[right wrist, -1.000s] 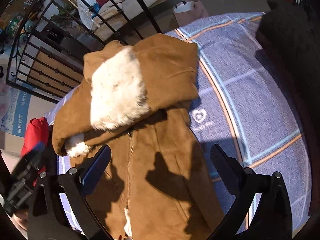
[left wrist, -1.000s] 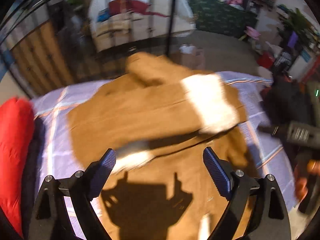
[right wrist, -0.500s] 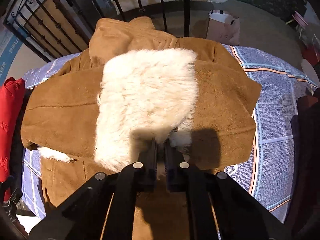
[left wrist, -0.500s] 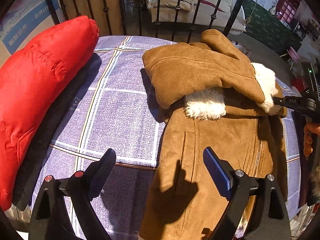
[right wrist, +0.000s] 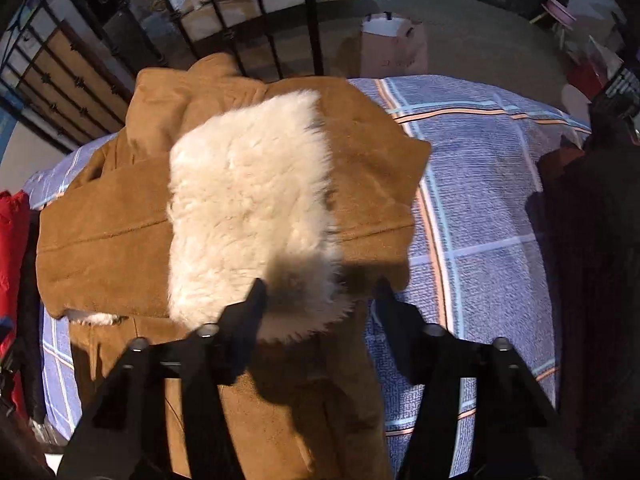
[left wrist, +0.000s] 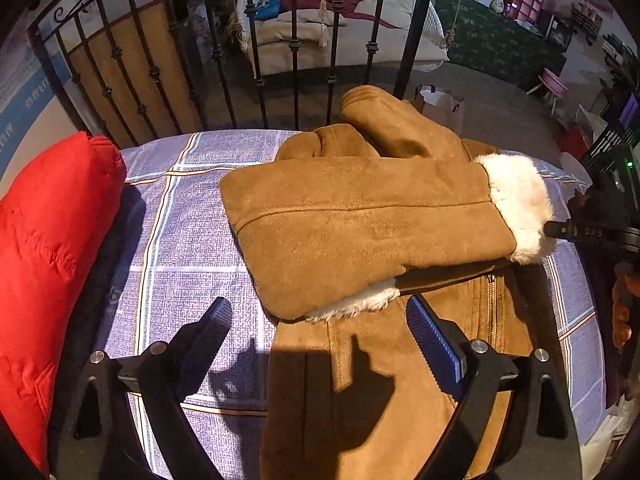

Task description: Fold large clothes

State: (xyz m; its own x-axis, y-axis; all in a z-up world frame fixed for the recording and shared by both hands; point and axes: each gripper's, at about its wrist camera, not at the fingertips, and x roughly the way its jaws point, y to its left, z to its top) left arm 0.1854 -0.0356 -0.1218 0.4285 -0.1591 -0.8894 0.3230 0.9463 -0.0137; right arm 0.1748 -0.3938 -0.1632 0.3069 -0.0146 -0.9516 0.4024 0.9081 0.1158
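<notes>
Suede coat (left wrist: 360,220) overhangs the bed's far edge; left gripper (left wrist: 320,332) spread, right gripper (right wrist: 320,300) opening around fleece cuff (right wrist: 248,208)

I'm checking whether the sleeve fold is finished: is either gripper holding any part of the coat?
Nothing is held. The right gripper is opening around the white fur cuff; the left gripper hangs open over the brown coat.

A black iron railing (left wrist: 294,44) with upright bars stands just past the bed's far edge. Beyond it a white hanging swing seat (left wrist: 340,36) holds cushions and a red cloth. The floor (left wrist: 492,92) is grey-brown, with a dark green patterned rug (left wrist: 496,48) farther off. A paper bag (right wrist: 394,50) stands on the floor. Warm light throws hard shadows.
</notes>
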